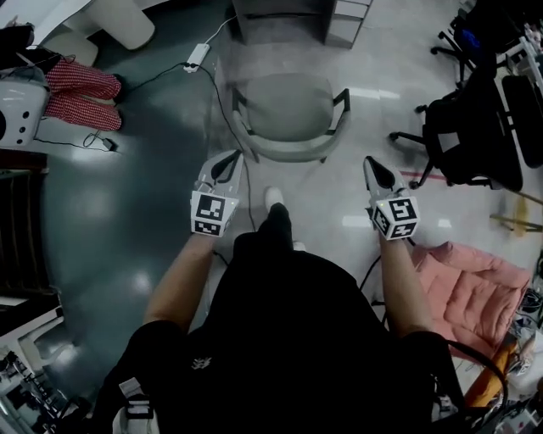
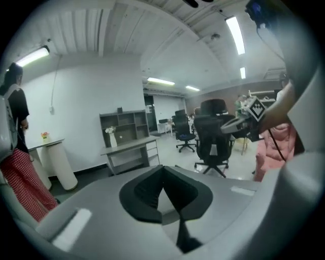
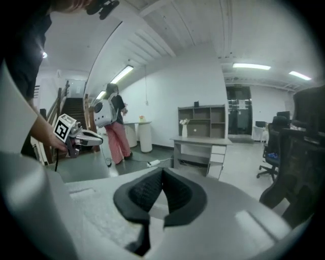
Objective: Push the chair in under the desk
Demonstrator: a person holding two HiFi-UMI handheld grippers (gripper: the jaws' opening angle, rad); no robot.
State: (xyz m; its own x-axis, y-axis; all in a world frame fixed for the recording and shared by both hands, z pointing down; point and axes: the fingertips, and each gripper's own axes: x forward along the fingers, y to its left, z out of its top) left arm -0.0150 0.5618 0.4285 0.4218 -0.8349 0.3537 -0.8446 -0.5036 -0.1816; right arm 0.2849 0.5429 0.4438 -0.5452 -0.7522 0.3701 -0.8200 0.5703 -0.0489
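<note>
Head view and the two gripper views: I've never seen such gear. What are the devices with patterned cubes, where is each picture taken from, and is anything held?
A person holds a two-jaw tool in each hand; the patterned cubes are part of the tools. The head view looks down from a camera on the person's head: the left gripper and the right gripper point toward a grey chair standing on the floor before a desk. The other two pictures come from cameras riding on each gripper, looking along its jaws across the room. Both pairs of jaws are closed with nothing between them, so nothing is held. A white power strip lies on the floor; a black office chair stands to the right.
</note>
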